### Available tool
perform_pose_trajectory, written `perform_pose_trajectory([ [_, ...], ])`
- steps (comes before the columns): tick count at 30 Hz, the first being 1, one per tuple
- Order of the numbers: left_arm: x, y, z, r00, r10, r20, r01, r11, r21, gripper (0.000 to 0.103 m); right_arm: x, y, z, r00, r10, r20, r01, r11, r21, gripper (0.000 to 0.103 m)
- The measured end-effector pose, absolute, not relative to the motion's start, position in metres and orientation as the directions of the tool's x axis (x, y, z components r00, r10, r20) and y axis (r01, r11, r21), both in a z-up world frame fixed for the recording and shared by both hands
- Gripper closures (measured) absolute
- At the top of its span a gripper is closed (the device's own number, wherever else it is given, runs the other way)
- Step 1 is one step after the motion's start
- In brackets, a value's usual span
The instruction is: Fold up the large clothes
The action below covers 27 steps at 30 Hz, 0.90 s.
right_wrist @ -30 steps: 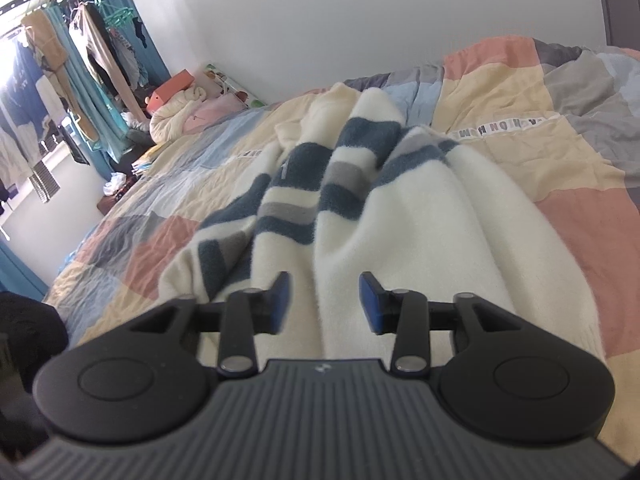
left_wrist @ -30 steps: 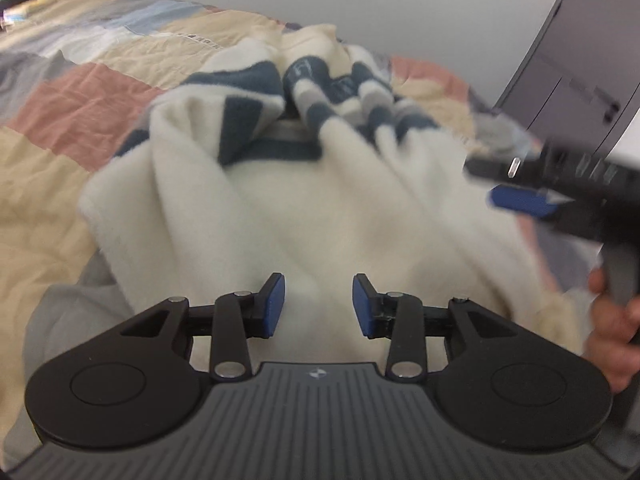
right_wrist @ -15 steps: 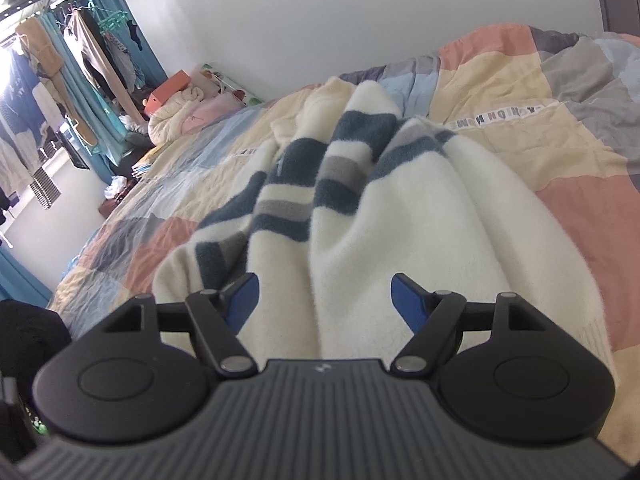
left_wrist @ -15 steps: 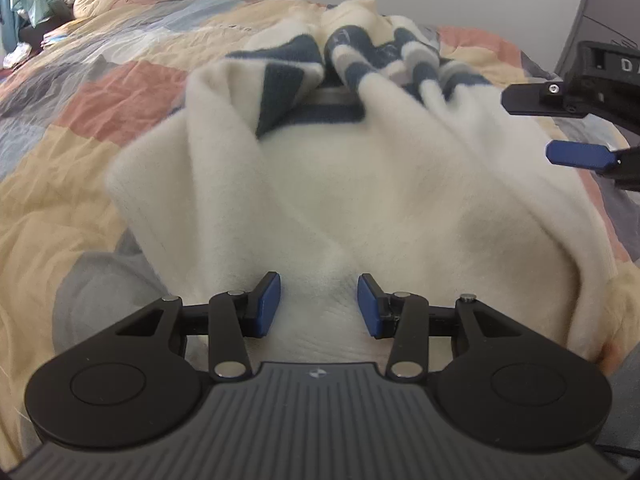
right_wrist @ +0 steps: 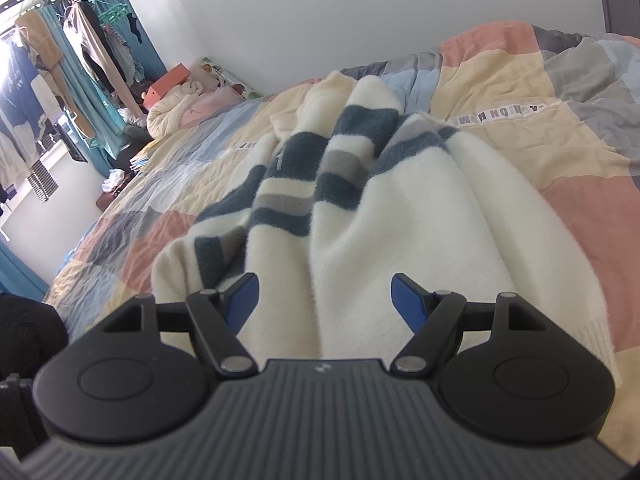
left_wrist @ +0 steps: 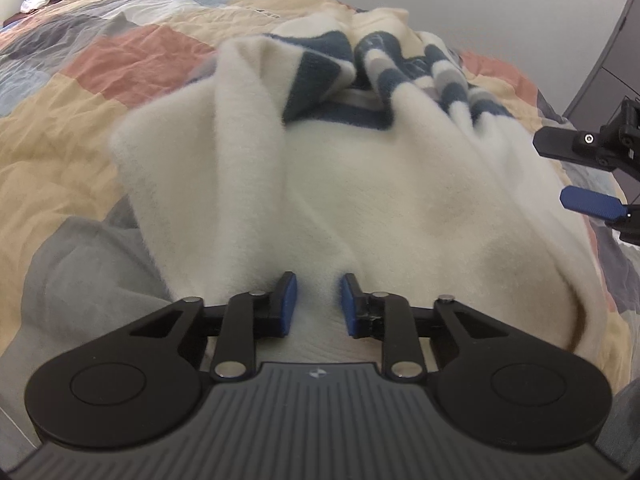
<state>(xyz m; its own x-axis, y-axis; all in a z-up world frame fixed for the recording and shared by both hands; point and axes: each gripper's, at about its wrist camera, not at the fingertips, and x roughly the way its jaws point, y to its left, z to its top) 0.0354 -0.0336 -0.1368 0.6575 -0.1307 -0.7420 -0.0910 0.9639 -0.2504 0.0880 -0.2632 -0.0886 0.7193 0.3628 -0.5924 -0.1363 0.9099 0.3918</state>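
A cream fleece sweater (left_wrist: pixel 360 200) with blue and grey stripes lies rumpled on the patchwork bedspread (left_wrist: pixel 80 140). My left gripper (left_wrist: pixel 318 300) is low over its plain cream near edge. Its jaws are closing with a ridge of the fleece between the blue pads, and a narrow gap still shows. My right gripper (right_wrist: pixel 324 296) stands open and wide over the sweater (right_wrist: pixel 420 232), with folds of cream fleece under its fingers. In the left wrist view the right gripper (left_wrist: pixel 550 172) hovers at the sweater's right side.
A grey cloth (left_wrist: pixel 80 280) lies under the sweater's near left corner. A dark wardrobe (left_wrist: pixel 616 60) stands at the right. Far off, bedding is piled (right_wrist: pixel 188 100) at the head of the bedspread (right_wrist: pixel 520 152), with a rack of hanging clothes (right_wrist: pixel 60 80) beyond.
My left gripper has sunk closer to the sweater's near edge and its jaws have narrowed around the fleece. The right gripper's jaws have spread wider and it has hardly moved.
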Motion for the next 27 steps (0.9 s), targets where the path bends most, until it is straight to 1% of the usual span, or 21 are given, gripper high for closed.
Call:
perform_pose_trajectory([
  [1,0.035,-0.031,-0.136,0.661,-0.139,-0.738,-0.098,0.958,-0.268,0.086,0.088,-0.263,-0.089,0.719,0.364,-0.592,-0.138,0.910,0.392,0.028],
  [2,0.035,-0.024,-0.134,0.665,-0.156,-0.731,-0.112,0.946,-0.304,0.090,0.088,-0.262,-0.089,0.719,0.365,-0.591,-0.141,0.909,0.391,0.028],
  [4,0.035,-0.006,-0.128,0.672,-0.159,-0.724,-0.176,0.915,-0.364,0.091,0.088,-0.263,-0.088,0.722,0.362,-0.590,-0.144,0.912,0.384,0.028],
  [6,0.036,0.016,-0.113,0.702,-0.143,-0.697,-0.222,0.887,-0.406,0.092,0.086,-0.265,-0.090,0.722,0.354,-0.595,-0.134,0.915,0.381,0.028],
  [9,0.046,0.055,-0.076,0.744,-0.108,-0.659,-0.260,0.862,-0.434,0.092,0.086,-0.268,-0.093,0.716,0.354,-0.601,-0.118,0.911,0.395,0.028],
  [10,0.050,0.069,-0.061,0.758,-0.080,-0.648,-0.273,0.862,-0.427,0.092,0.087,-0.269,-0.094,0.714,0.357,-0.603,-0.116,0.908,0.402,0.028],
  [14,0.079,0.125,0.008,0.807,0.095,-0.583,-0.332,0.889,-0.316,0.092,0.091,-0.269,-0.096,0.711,0.354,-0.607,-0.098,0.905,0.413,0.028],
  [17,0.105,0.165,0.048,0.796,0.248,-0.552,-0.410,0.892,-0.190,0.092,0.093,-0.267,-0.098,0.705,0.349,-0.617,-0.093,0.908,0.408,0.028],
  [21,0.140,0.220,0.083,0.745,0.419,-0.518,-0.523,0.850,-0.064,0.093,0.094,-0.269,-0.102,0.700,0.337,-0.630,-0.066,0.909,0.412,0.028],
  [23,0.155,0.242,0.098,0.726,0.502,-0.470,-0.570,0.821,-0.003,0.093,0.096,-0.268,-0.102,0.703,0.320,-0.635,-0.052,0.914,0.403,0.028],
  [25,0.169,0.269,0.110,0.708,0.556,-0.435,-0.615,0.788,0.005,0.093,0.099,-0.268,-0.103,0.707,0.310,-0.636,-0.040,0.915,0.402,0.028],
  [27,0.183,0.295,0.118,0.685,0.605,-0.406,-0.656,0.754,0.016,0.103,0.101,-0.266,-0.103,0.715,0.295,-0.634,-0.035,0.921,0.389,0.028],
])
